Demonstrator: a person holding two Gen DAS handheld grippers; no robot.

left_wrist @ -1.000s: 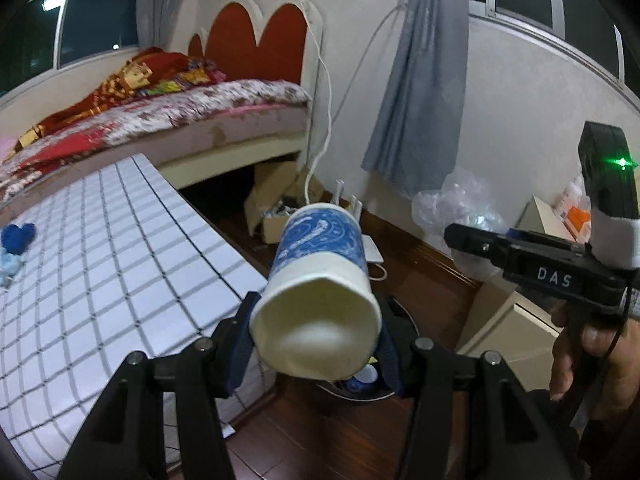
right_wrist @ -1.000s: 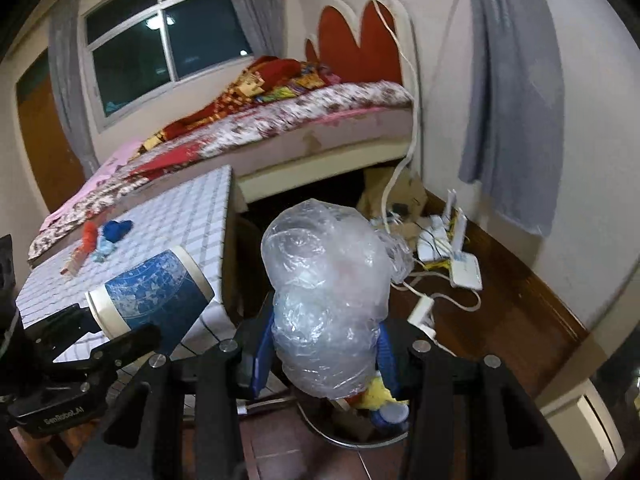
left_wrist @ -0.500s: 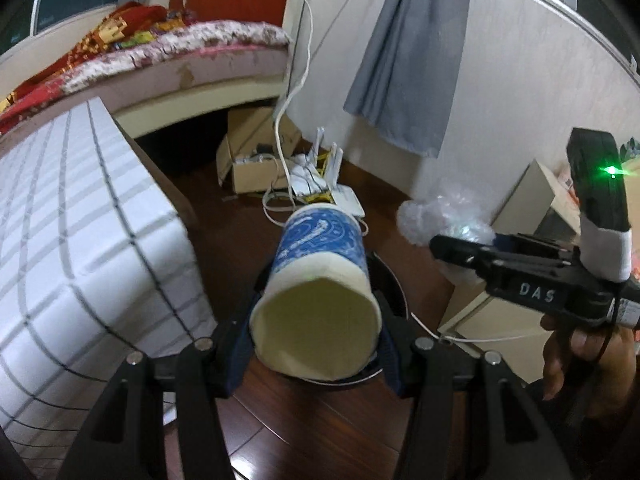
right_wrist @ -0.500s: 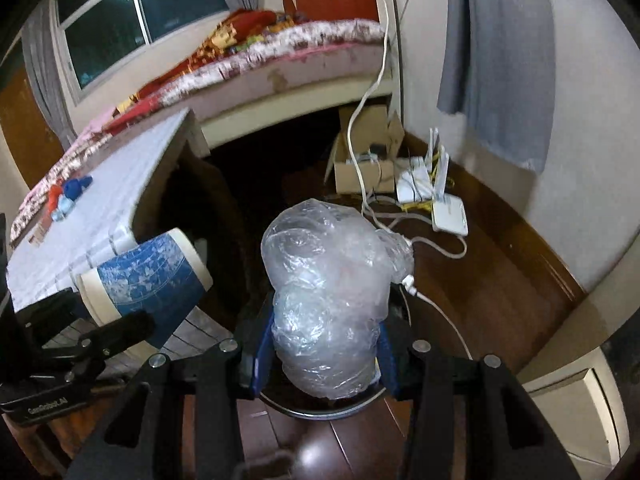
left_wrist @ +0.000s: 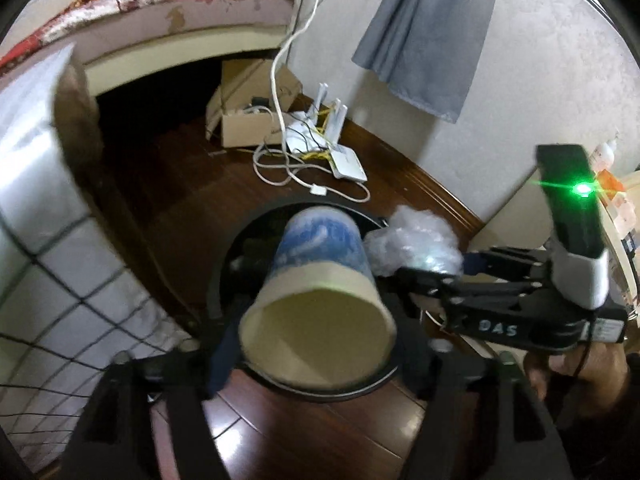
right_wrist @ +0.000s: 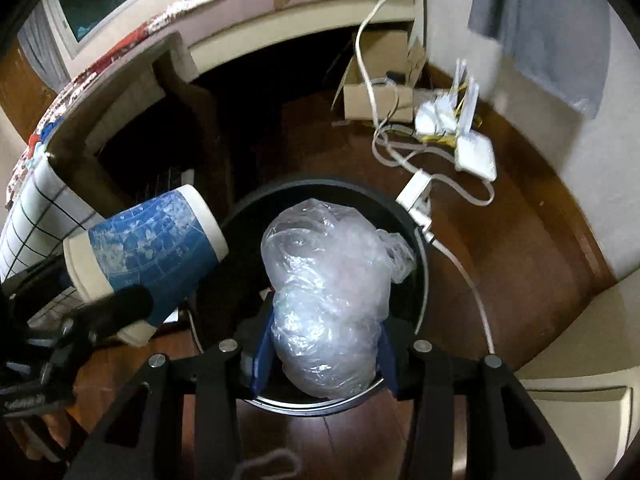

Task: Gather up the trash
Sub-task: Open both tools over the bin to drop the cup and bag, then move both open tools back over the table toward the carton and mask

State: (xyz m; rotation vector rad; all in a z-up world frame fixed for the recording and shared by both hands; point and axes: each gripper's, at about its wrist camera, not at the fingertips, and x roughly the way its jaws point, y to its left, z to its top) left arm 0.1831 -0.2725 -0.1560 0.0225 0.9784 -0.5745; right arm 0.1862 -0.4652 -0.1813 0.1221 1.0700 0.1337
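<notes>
I see the cup [left_wrist: 320, 296], a blue-printed paper cylinder with a cream band and open mouth toward my camera, between the left gripper [left_wrist: 316, 356]'s jaws, directly over the bin [left_wrist: 218, 280]. Those jaws are opening; the blue pads stand off the cup's sides, so it looks released. The bag [right_wrist: 328, 300], crinkled clear plastic bunched into a glossy lump, sits between the right gripper [right_wrist: 324, 364]'s jaws, also over the round black bin [right_wrist: 416, 248]. These jaws are opening too, though the pads still touch the plastic. Both grippers tilt steeply down at the bin's mouth, side by side. A hand [left_wrist: 580, 372] holds the right gripper's handle. The bin stands on dark wooden floor [right_wrist: 520, 240] beside the checked surface [left_wrist: 60, 280].
</notes>
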